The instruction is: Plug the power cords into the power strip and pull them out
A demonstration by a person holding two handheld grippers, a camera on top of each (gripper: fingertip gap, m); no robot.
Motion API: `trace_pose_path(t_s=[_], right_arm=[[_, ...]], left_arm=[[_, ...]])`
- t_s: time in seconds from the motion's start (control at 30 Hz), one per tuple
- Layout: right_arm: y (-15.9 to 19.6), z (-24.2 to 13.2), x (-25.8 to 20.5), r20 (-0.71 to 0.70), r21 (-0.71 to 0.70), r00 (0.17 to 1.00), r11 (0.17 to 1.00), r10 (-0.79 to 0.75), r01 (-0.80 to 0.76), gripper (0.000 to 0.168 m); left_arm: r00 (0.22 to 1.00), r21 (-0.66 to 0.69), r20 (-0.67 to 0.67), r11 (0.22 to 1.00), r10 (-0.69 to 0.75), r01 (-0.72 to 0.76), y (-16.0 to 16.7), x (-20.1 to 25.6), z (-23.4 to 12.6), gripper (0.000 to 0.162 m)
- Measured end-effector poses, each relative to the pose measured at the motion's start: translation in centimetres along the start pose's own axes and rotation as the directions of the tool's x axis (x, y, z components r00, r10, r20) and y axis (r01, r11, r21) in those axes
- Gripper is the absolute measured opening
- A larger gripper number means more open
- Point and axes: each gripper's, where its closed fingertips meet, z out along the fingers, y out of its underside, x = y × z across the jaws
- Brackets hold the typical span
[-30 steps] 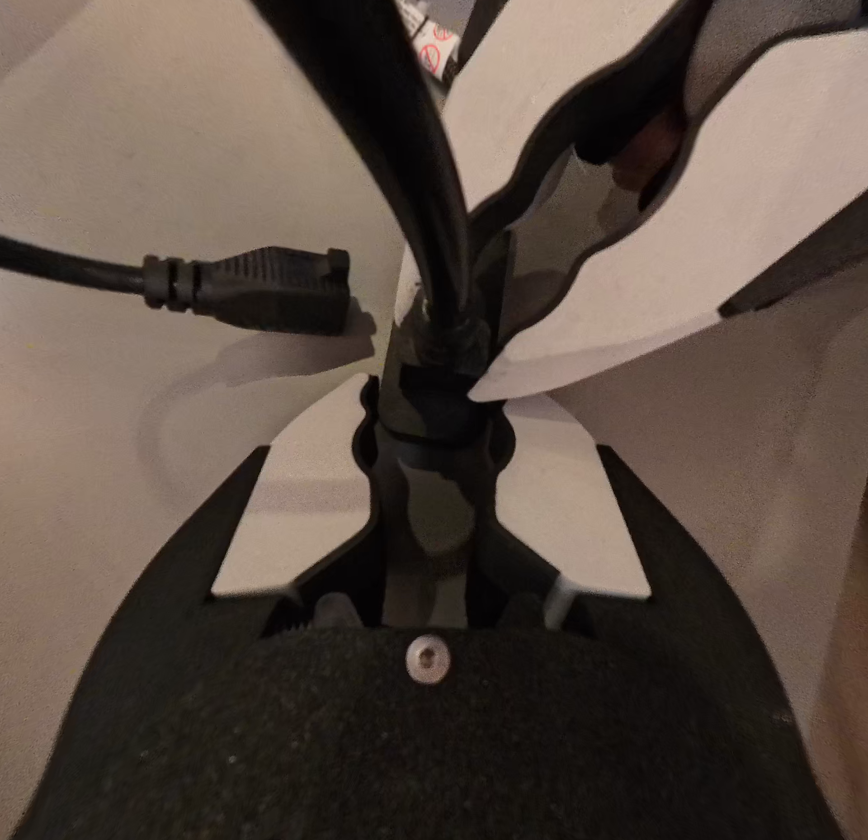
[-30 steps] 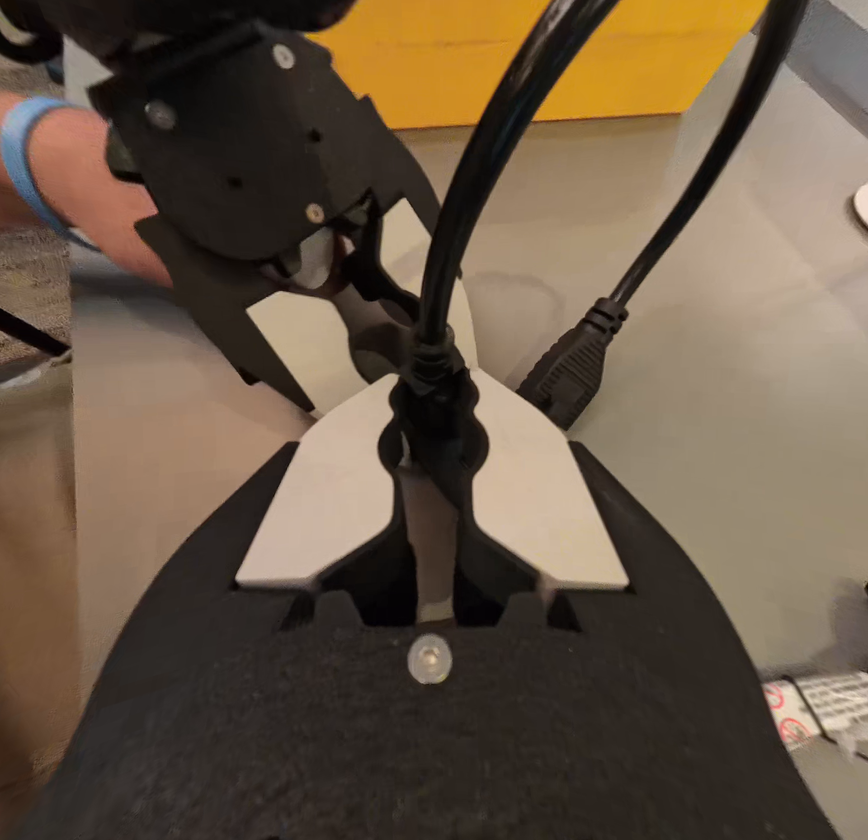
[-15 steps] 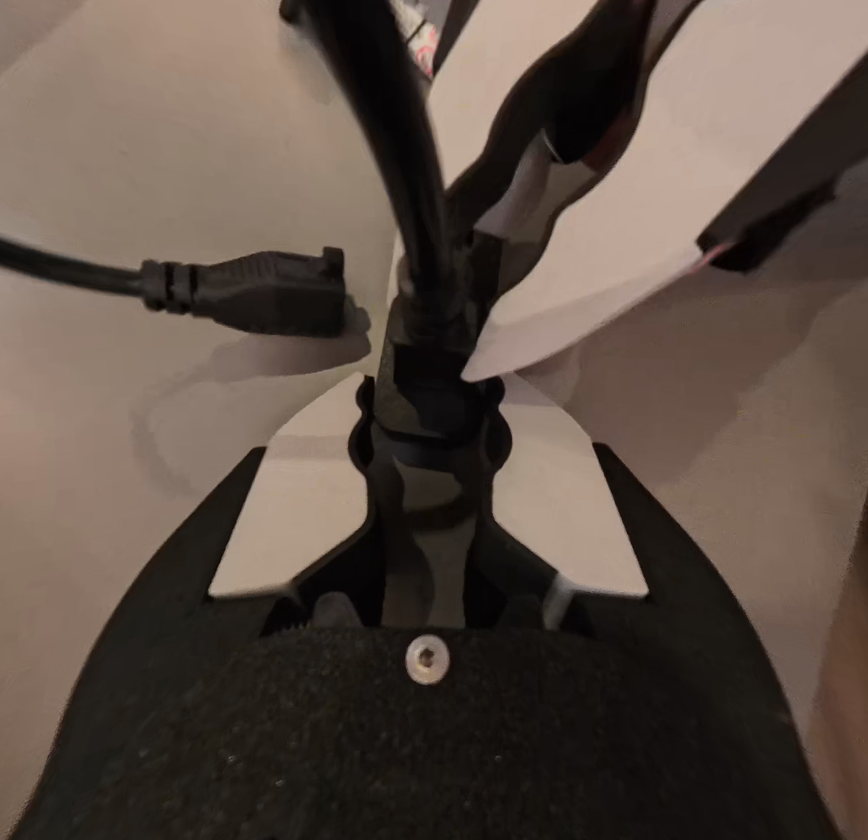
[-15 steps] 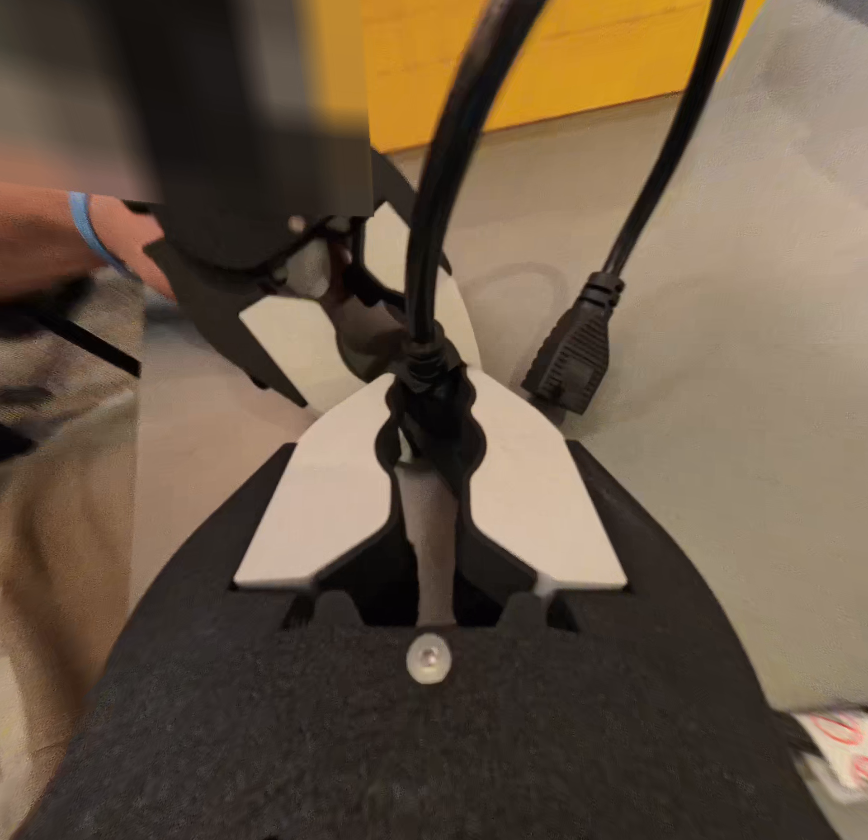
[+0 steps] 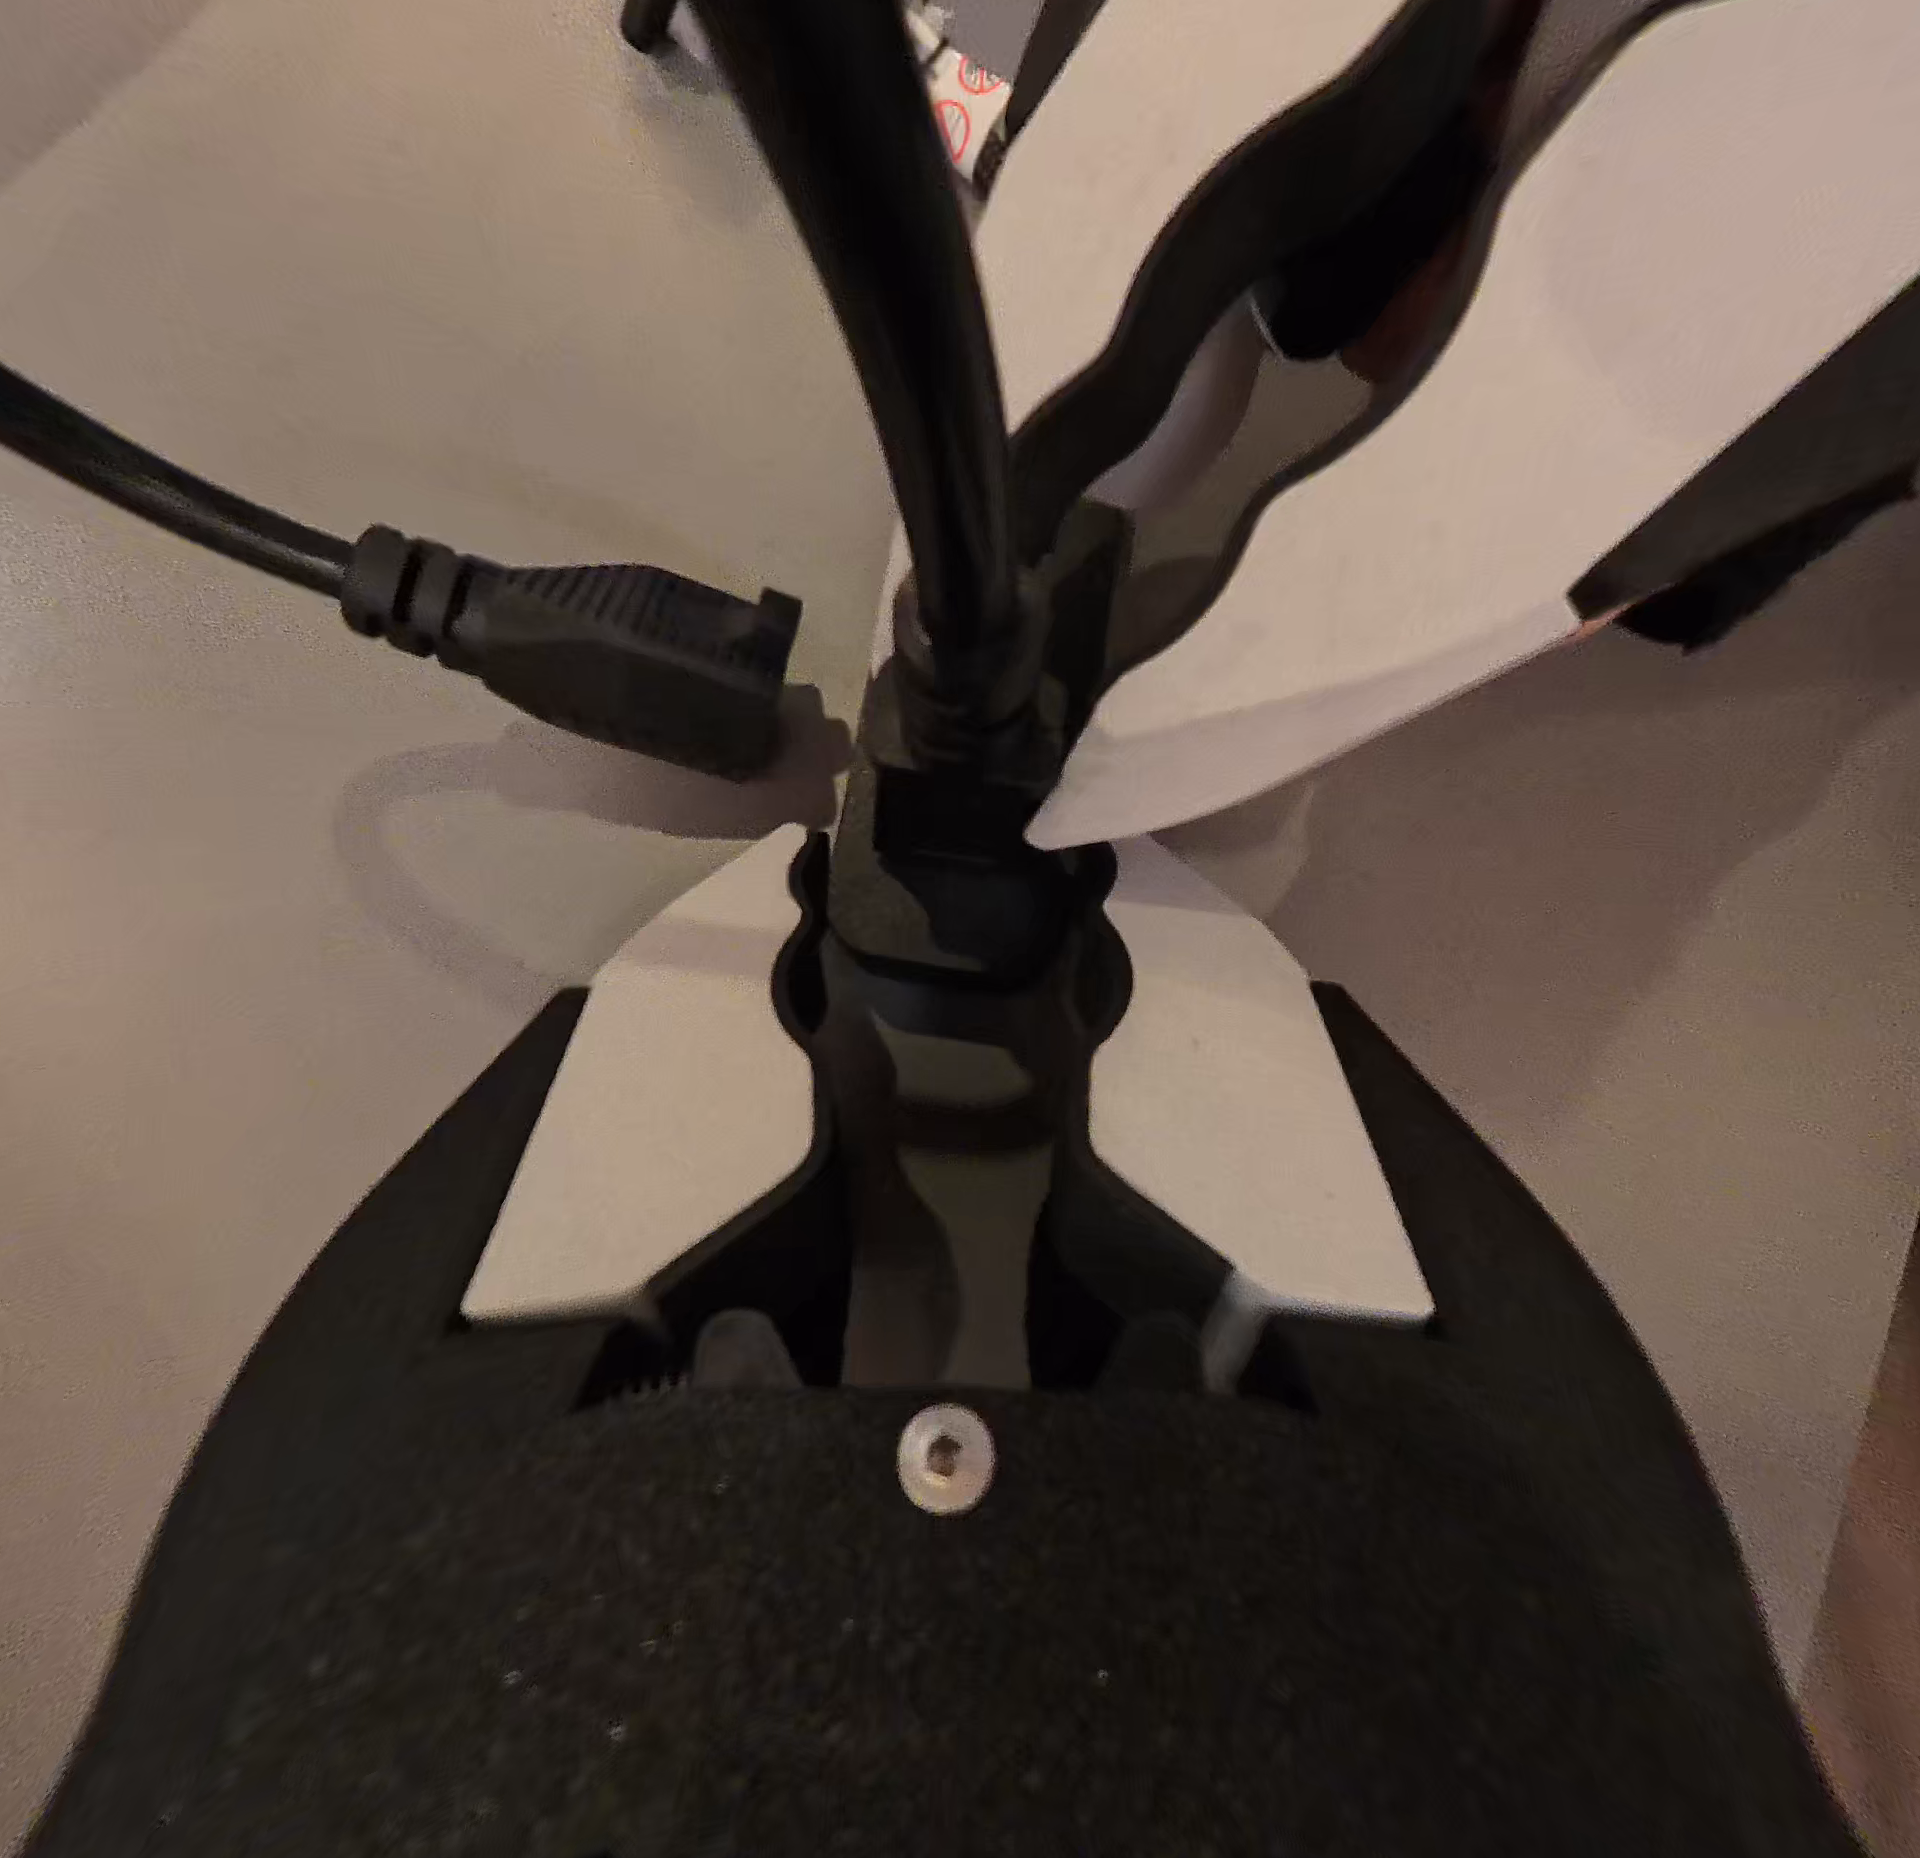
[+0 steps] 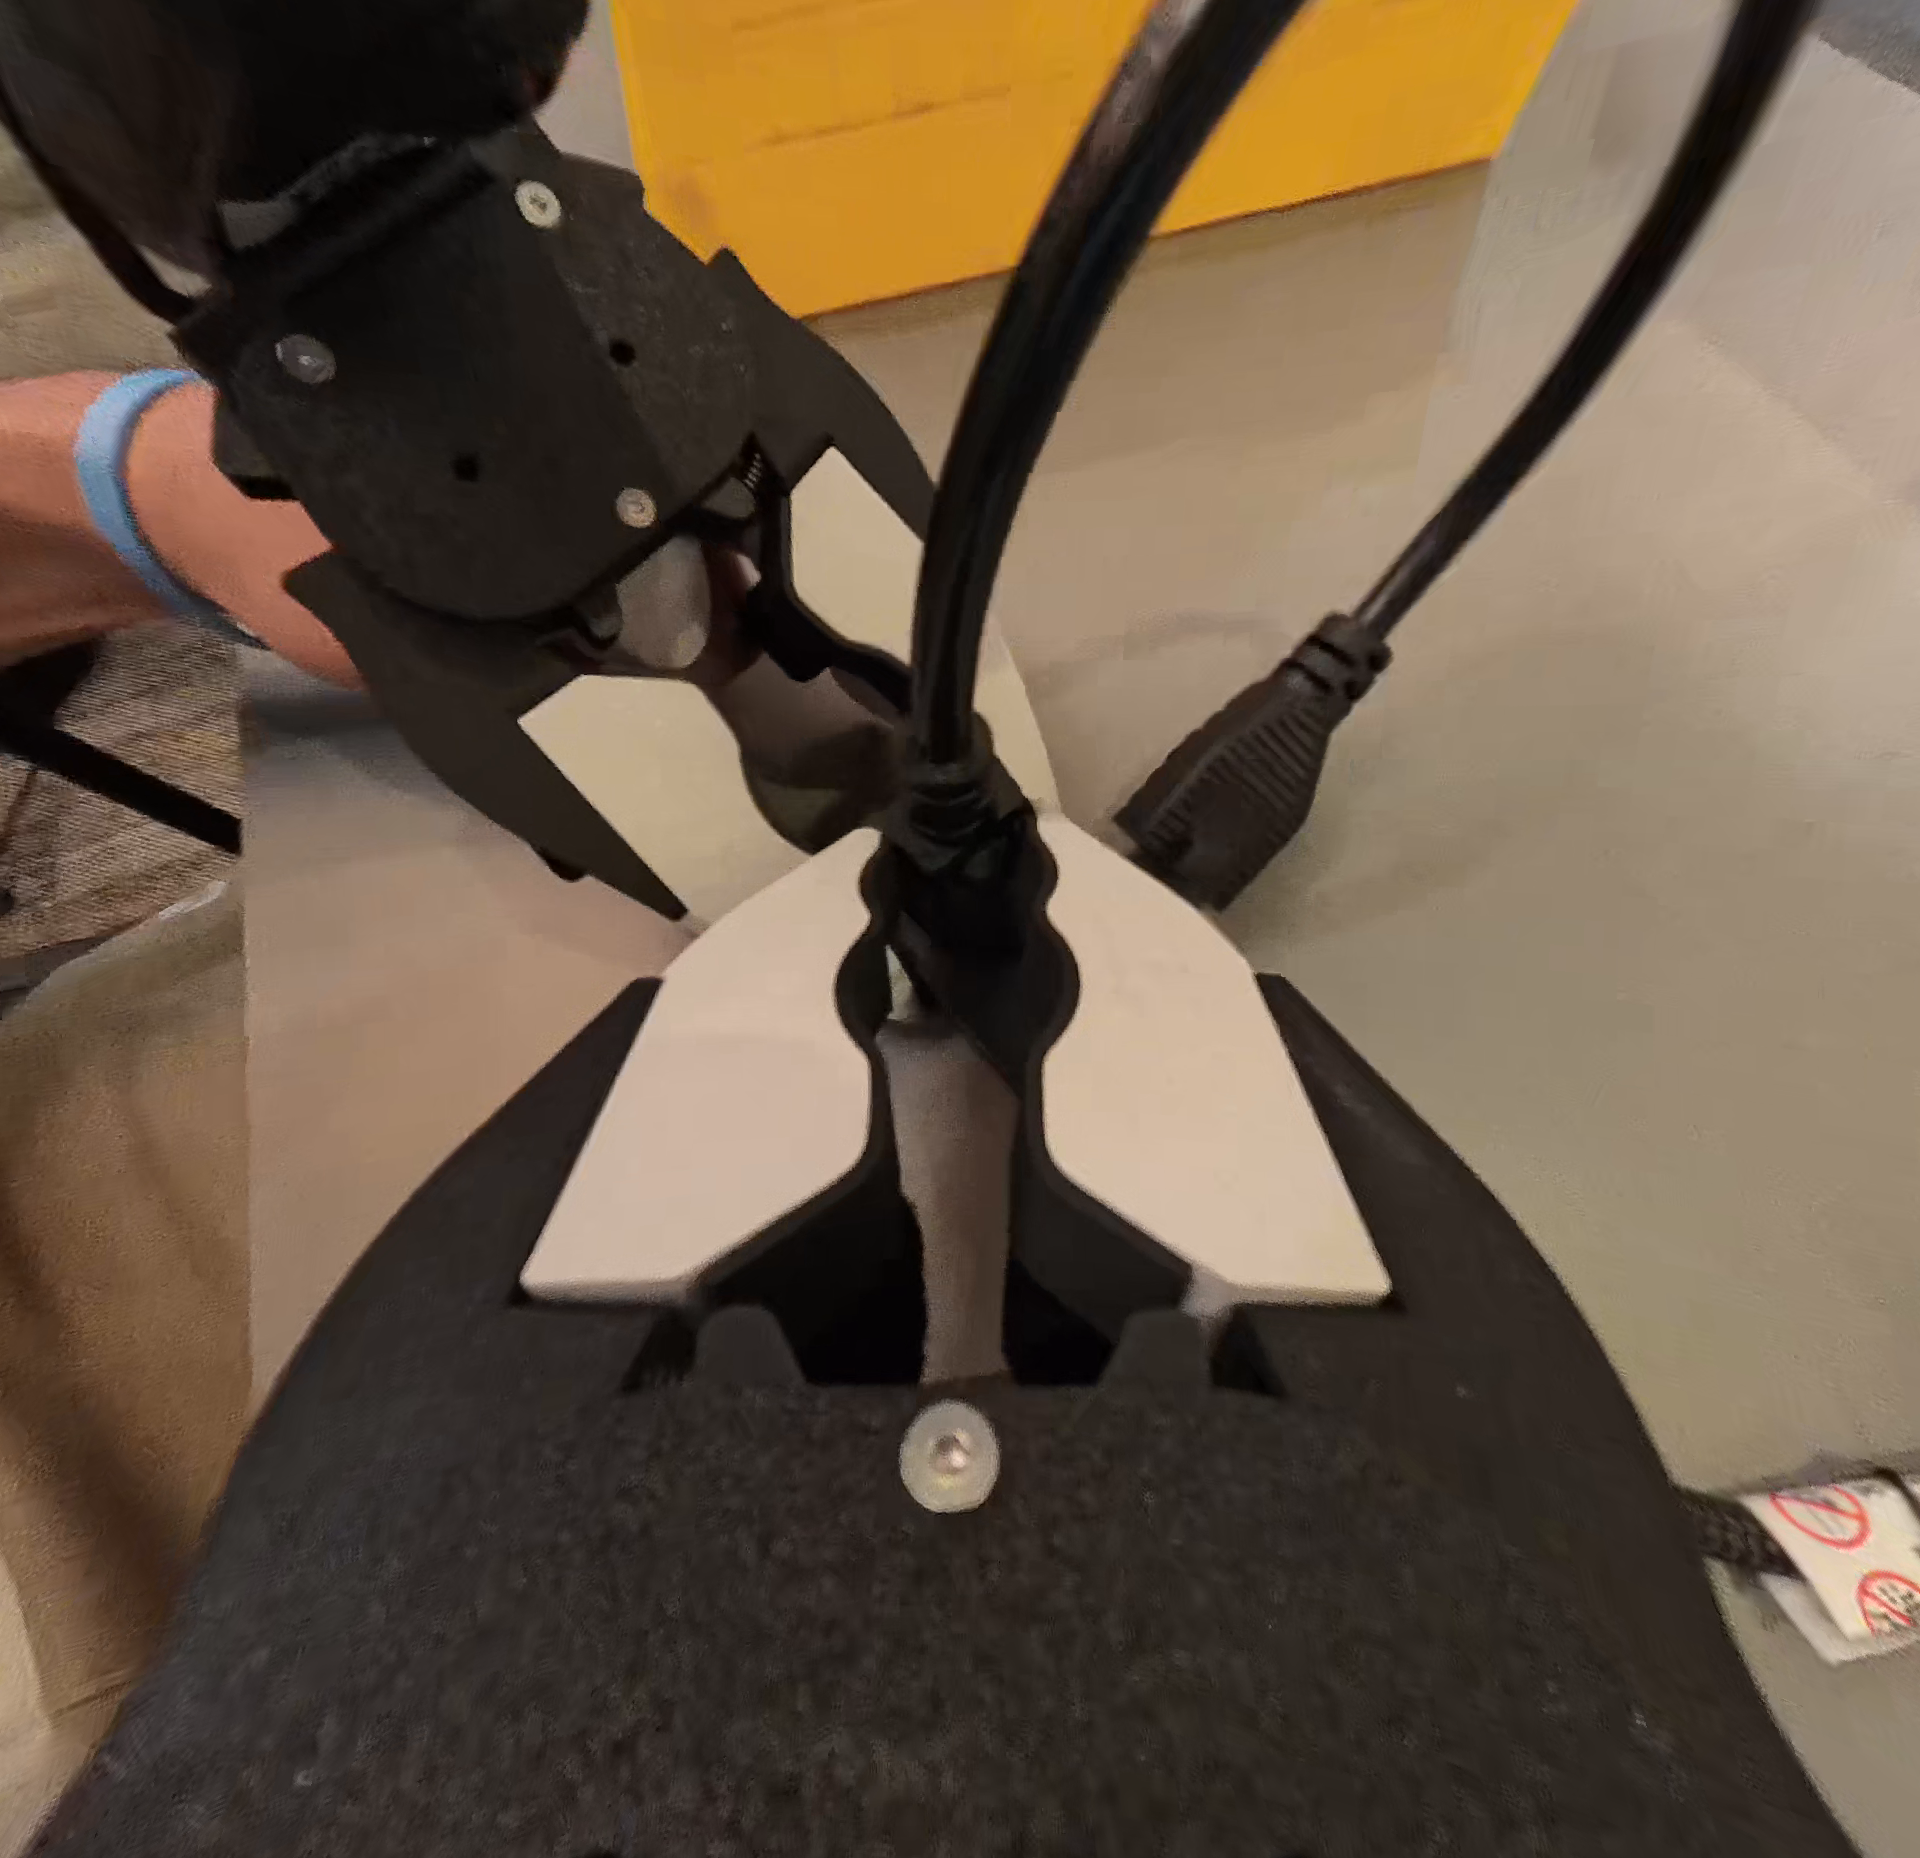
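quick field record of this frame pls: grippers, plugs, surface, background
left gripper: shut on held plug
right gripper: shut on the same held plug, fingertips meeting the left's
held cord: arcs up out of view
second plug: free, tip down on table
background: yellow box
power strip: not identifiable

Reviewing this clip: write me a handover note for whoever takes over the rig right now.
Left tongs: shut on the black plug.
Right tongs: shut on the same plug from the opposite side; its cord arches upward.
Second plug: lies free on the table beside them.
Done: cannot tell; what the gripped plug seats in is hidden, and no power strip is recognisable.
Left: probably the second plug, at least.
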Motion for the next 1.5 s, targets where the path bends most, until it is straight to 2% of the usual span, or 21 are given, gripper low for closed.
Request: trace_pose_path(t_s=[0.07, 0.13, 0.2, 0.3, 0.4, 0.47, 0.53, 0.57, 0.67, 0.77, 0.83, 0.9, 0.97, 1.03, 1.07, 1.13, 1.2, 1.27, 1.37, 1.5], right_arm=[[-0.1, -0.1, -0.2, 0.002, -0.008, 1.0, 1.0, 0.008, -0.008, 0.021], [-1.3, -1.0, -0.4, 0.046, 0.055, 0.996, 0.995, 0.076, -0.078, 0.021], [-4.0, -3.2, -0.8, 0.176, 0.19, 0.97, 0.962, 0.166, -0.199, 0.021], [-7.1, -6.4, -0.9, 0.372, 0.328, 0.883, 0.85, 0.286, -0.413, 0.021], [-7.9, -7.9, -0.5, 0.487, 0.345, 0.786, 0.743, 0.38, -0.573, 0.021], [-8.1, -8.4, -0.2, 0.552, 0.338, 0.707, 0.657, 0.441, -0.674, 0.021], [-8.3, -8.8, -0.6, 0.603, 0.321, 0.653, 0.61, 0.459, -0.725, 0.021], [-8.5, -9.1, -1.1, 0.629, 0.31, 0.632, 0.599, 0.453, -0.738, 0.021], [-9.4, -9.8, -2.6, 0.712, 0.263, 0.559, 0.578, 0.424, -0.773, 0.021], [-9.9, -10.4, -2.9, 0.71, 0.28, 0.586, 0.607, 0.391, -0.744, 0.021], [-9.5, -10.2, -3.3, 0.651, 0.289, 0.666, 0.692, 0.365, -0.661, 0.022], [-8.5, -10.1, -3.7, 0.544, 0.305, 0.797, 0.824, 0.261, -0.478, 0.023], [-7.4, -10.5, -4.0, 0.405, 0.292, 0.911, 0.932, 0.084, -0.216, 0.034], [-6.4, -11.3, -3.5, 0.213, 0.254, 0.959, 0.958, -0.188, 0.132, 0.039], [-6.5, -11.8, -3.1, 0.113, 0.256, 0.943, 0.927, -0.312, 0.276, 0.04], [-7.4, -12.3, -2.9, 0.007, 0.277, 0.876, 0.842, -0.483, 0.462, 0.04], [-7.9, -11.6, -2.3, -0.048, 0.25, 0.821, 0.789, -0.568, 0.561, 0.038], [-7.5, -9.4, -1.3, -0.043, 0.155, 0.77, 0.758, -0.636, 0.634, 0.04], [-7.4, -5.8, 0.5, -0.068, -0.021, 0.664, 0.666, -0.745, 0.745, 0.051], [-8.3, -3.5, 0.2, -0.032, -0.091, 0.49, 0.491, -0.871, 0.866, 0.047]], left_arm=[[1.0, 0.019, 0.005, 1.0, 0.003, -0.003, -0.2, 0.2, -0.3, 0.045], [1.0, 0.105, 0.023, 0.994, 0.013, -0.016, -1.6, 0.4, -1.7, 0.045], [0.997, 0.255, 0.058, 0.965, 0.044, -0.057, -4.5, 1.0, -4.6, 0.045], [0.994, 0.451, 0.11, 0.891, -0.001, -0.049, -7.2, 1.9, -8.5, 0.043], [0.997, 0.532, 0.049, 0.846, -0.061, 0.026, -8.0, 3.3, -9.3, 0.061], [0.991, 0.554, -0.037, 0.823, -0.125, 0.124, -8.7, 4.1, -8.8, 0.071], [0.973, 0.544, -0.135, 0.806, -0.188, 0.231, -9.1, 4.9, -7.8, 0.082], [0.968, 0.537, -0.155, 0.806, -0.196, 0.249, -9.2, 5.4, -7.2, 0.081], [0.984, 0.577, -0.059, 0.799, -0.167, 0.171, -10.0, 5.2, -6.9, 0.059], [0.979, 0.606, -0.136, 0.769, -0.154, 0.205, -10.6, 5.7, -8.0, 0.046], [0.97, 0.563, -0.194, 0.794, -0.144, 0.23, -10.0, 5.9, -8.2, 0.046], [0.938, 0.527, -0.305, 0.791, -0.164, 0.31, -9.3, 5.9, -8.9, 0.046], [0.857, 0.466, -0.462, 0.76, -0.228, 0.453, -9.1, 5.2, -9.9, 0.046], [0.761, 0.383, -0.59, 0.738, -0.267, 0.556, -9.0, 4.5, -10.6, 0.046], [0.73, 0.337, -0.624, 0.748, -0.278, 0.572, -8.7, 4.3, -10.5, 0.046], [0.677, 0.239, -0.656, 0.759, -0.333, 0.605, -7.9, 3.6, -10.0, 0.046], [0.622, 0.169, -0.678, 0.74, -0.392, 0.651, -7.7, 2.8, -9.6, 0.046], [0.594, 0.149, -0.692, 0.724, -0.411, 0.674, -7.8, 2.4, -9.4, 0.046], [0.586, 0.11, -0.684, 0.733, -0.434, 0.671, -7.7, 2.7, -8.6, 0.046], [0.625, 0.095, -0.643, 0.764, -0.443, 0.639, -7.6, 3.2, -7.8, 0.046]])
